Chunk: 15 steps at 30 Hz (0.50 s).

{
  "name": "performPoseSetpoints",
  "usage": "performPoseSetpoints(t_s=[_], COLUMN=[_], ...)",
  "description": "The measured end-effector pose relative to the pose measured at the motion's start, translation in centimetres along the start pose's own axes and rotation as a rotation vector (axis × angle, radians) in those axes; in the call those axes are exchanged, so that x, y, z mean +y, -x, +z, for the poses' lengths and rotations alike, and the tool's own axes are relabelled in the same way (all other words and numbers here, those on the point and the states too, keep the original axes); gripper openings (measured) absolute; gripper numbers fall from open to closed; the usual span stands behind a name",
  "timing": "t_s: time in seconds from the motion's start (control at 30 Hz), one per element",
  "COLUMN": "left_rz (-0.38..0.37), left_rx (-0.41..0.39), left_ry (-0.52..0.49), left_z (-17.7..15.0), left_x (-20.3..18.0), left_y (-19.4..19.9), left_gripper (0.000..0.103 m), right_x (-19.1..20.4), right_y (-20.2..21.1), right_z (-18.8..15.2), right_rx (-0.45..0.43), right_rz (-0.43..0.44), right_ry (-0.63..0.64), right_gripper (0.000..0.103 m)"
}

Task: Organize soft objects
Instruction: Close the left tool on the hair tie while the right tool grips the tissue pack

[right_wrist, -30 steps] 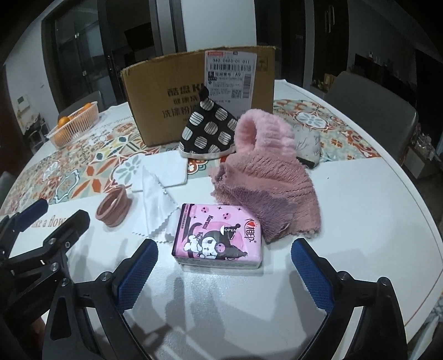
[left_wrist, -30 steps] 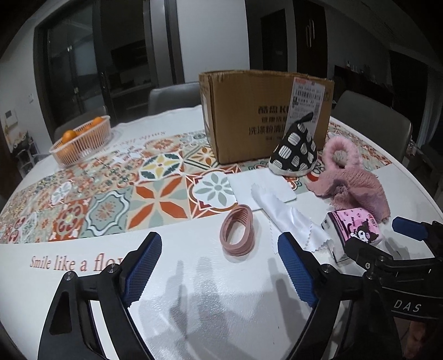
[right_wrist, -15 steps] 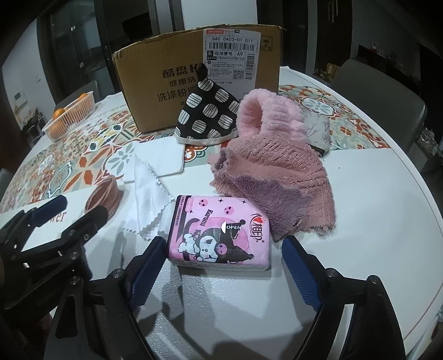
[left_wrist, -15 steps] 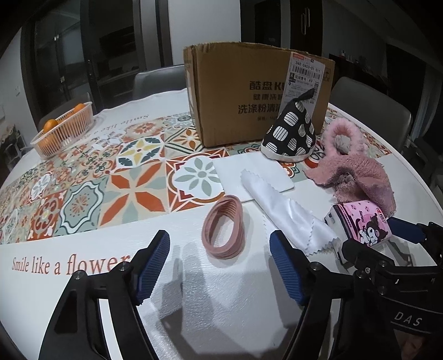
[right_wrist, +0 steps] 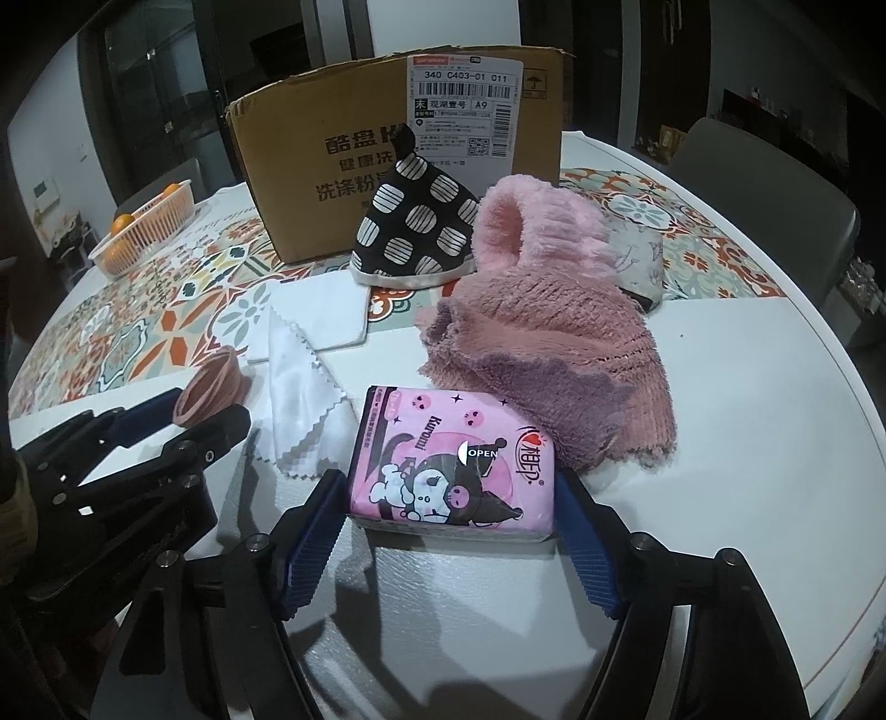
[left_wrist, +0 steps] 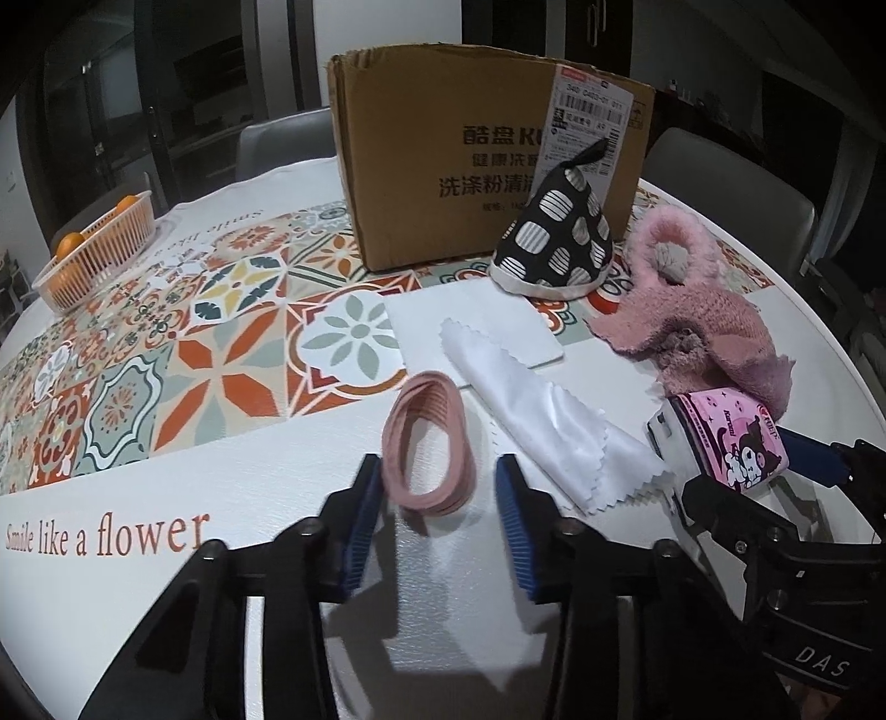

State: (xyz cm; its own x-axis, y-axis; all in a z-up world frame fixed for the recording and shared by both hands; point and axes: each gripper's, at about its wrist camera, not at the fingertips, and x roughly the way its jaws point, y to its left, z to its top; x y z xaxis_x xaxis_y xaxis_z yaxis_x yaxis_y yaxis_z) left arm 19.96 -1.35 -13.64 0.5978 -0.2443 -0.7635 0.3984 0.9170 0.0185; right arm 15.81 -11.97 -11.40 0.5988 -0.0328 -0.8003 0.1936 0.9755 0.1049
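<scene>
room: dim | grey chairs [left_wrist: 725,183] behind table | dark glass doors [left_wrist: 183,88] | white wall [left_wrist: 387,33]

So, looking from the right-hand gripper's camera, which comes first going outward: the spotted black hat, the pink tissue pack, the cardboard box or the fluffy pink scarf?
1. Pink tissue pack, between the closing jaws of the right gripper.
2. Fluffy pink scarf, just behind, to the right.
3. Spotted black hat, farther back, centre.
4. Cardboard box, behind the hat.

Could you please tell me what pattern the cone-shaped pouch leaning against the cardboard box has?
The pouch is black with white striped ovals, clearest in the right wrist view.
</scene>
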Motion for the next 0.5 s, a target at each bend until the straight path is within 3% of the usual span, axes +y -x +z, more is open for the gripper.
performPoseSetpoints(t_s=[0.23, 0.5], left_rz=[-0.002, 0.019], left_rx=[-0.009, -0.044], left_ry=[0.003, 0.025], left_z=[-0.7, -1.2], left_x=[-0.6, -0.9], left_y=[0.8, 3.2], left_gripper=[0.016, 0.011], right_x=[-0.6, -0.9], right_y=[0.6, 2.0], right_z=[-0.5, -1.0], right_rx=[0.005, -0.019], right_rz=[0.007, 0.035], right_ry=[-0.008, -0.005], right_gripper=[0.075, 0.075])
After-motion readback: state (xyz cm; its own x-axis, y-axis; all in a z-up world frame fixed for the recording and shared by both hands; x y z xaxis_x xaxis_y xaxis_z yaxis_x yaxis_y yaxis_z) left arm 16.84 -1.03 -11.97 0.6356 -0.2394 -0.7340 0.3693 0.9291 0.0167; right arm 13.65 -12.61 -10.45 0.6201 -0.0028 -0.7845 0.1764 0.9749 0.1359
